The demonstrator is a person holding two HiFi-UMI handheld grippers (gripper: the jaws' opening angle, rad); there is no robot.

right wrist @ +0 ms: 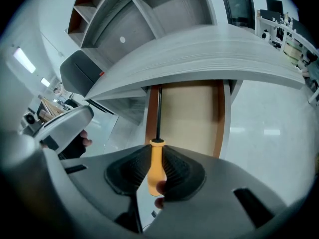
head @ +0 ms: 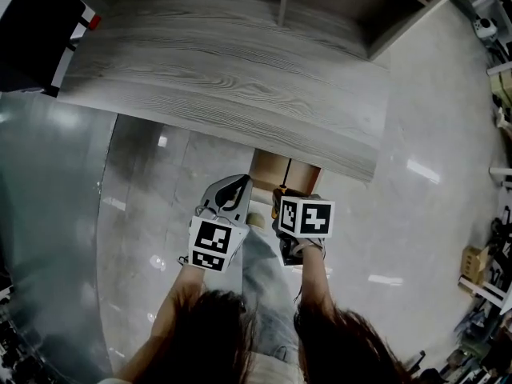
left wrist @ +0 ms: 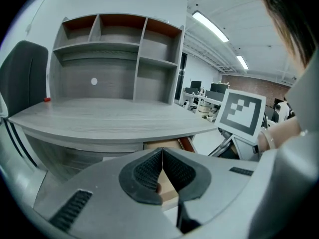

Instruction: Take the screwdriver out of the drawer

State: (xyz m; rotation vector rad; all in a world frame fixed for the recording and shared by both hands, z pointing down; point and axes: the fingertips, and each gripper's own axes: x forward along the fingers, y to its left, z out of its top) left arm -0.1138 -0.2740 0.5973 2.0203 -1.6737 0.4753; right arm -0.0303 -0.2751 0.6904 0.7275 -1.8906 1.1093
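In the right gripper view, a screwdriver (right wrist: 156,164) with an orange-yellow handle and a thin black shaft sits between the pads of my right gripper (right wrist: 157,152), which is shut on the handle. The shaft points up along the left side of the open wooden drawer (right wrist: 192,116), above its bare bottom. In the head view the right gripper (head: 285,206) hangs just in front of the drawer (head: 272,170), under the desk's front edge. My left gripper (left wrist: 162,158) is shut with its pads touching and nothing between them. It hovers beside the right one (head: 230,194).
The grey wood desk (head: 240,78) overhangs the drawer, with a shelf unit (left wrist: 114,49) at its back. A black chair (head: 32,30) stands at the desk's left end. The person's legs are below the grippers on glossy floor (head: 416,214).
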